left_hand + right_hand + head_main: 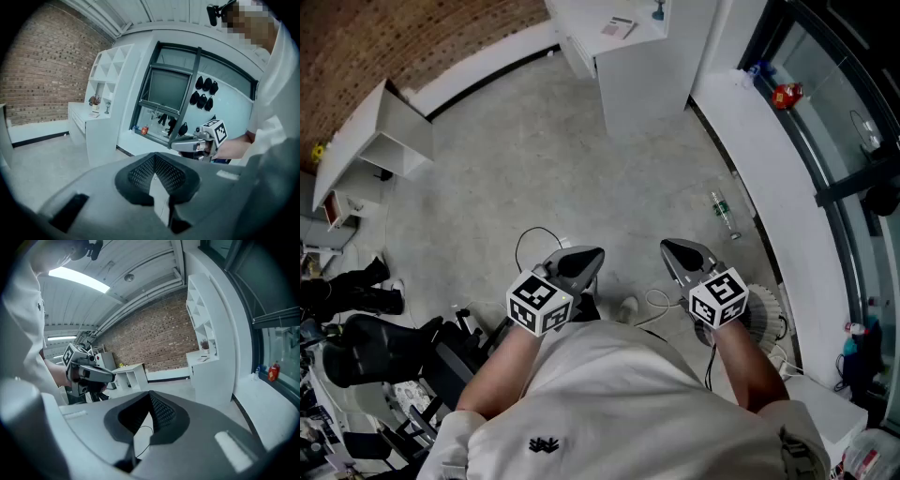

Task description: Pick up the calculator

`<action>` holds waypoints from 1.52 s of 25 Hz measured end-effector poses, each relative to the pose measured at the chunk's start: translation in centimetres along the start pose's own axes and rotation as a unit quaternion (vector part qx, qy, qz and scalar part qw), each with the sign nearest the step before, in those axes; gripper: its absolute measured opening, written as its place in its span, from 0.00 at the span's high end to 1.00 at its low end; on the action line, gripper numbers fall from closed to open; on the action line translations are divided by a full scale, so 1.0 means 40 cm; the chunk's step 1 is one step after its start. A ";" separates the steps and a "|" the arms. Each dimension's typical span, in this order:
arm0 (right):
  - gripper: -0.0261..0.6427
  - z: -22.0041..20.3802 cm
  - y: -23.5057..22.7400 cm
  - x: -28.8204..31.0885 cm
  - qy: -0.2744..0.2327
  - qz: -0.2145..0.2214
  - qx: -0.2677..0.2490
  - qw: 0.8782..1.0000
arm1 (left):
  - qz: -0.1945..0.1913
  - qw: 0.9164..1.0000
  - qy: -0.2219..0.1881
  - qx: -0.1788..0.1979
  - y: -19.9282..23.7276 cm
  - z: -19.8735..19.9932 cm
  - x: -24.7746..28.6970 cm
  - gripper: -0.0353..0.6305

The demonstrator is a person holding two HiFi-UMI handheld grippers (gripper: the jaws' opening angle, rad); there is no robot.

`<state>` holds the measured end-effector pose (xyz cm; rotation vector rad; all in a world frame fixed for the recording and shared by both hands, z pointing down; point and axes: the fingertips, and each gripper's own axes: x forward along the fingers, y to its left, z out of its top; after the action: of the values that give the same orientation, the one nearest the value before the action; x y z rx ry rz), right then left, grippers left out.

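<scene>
**A:** How far along is the calculator pickup here?

**B:** Not started, I'd say. Nothing is held and nothing has been reached for. The left tongs [596, 253] are squeezed shut with nothing between them. The right tongs [150, 398] are the same, closed all the way on empty air.

**A:** And where's the calculator?

**B:** Can't pin it down for sure. There's a small flat thing [619, 27] lying on top of the white counter [628, 89] at the far end of the room, and that's my best guess (it's too small to really tell). Either way it's well apart from both tongs, with a stretch of bare floor [534, 159] in between.

**A:** So what's the person doing?

**B:** Just standing there. Both tongs are held out in front of the body, side by side but apart. They point away toward the far side and tip a bit downward, over the floor. Off to the right a bottle [724, 214] lies on the floor, not involved.

**A:** So everything's left to do.

**B:** Pretty much: get over to the counter, open up, close on it, lift.
</scene>
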<state>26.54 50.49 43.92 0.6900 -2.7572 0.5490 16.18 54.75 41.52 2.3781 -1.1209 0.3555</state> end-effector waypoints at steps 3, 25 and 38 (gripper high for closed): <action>0.95 0.012 -0.026 0.014 -0.001 -0.006 0.002 1.000 | -0.005 1.000 -0.004 0.003 0.018 0.019 0.017 0.94; 0.82 0.323 -0.240 0.644 0.024 -0.037 0.002 0.999 | -0.087 0.995 -0.022 0.035 0.653 0.284 0.064 0.94; 0.82 0.488 -0.524 0.932 0.068 -0.006 -0.060 0.996 | -0.060 0.998 -0.027 0.008 0.929 0.406 0.211 0.94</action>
<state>2.10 10.32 44.61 0.6186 -2.6327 0.4076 -6.88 20.41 42.98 2.4688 -0.9976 0.2616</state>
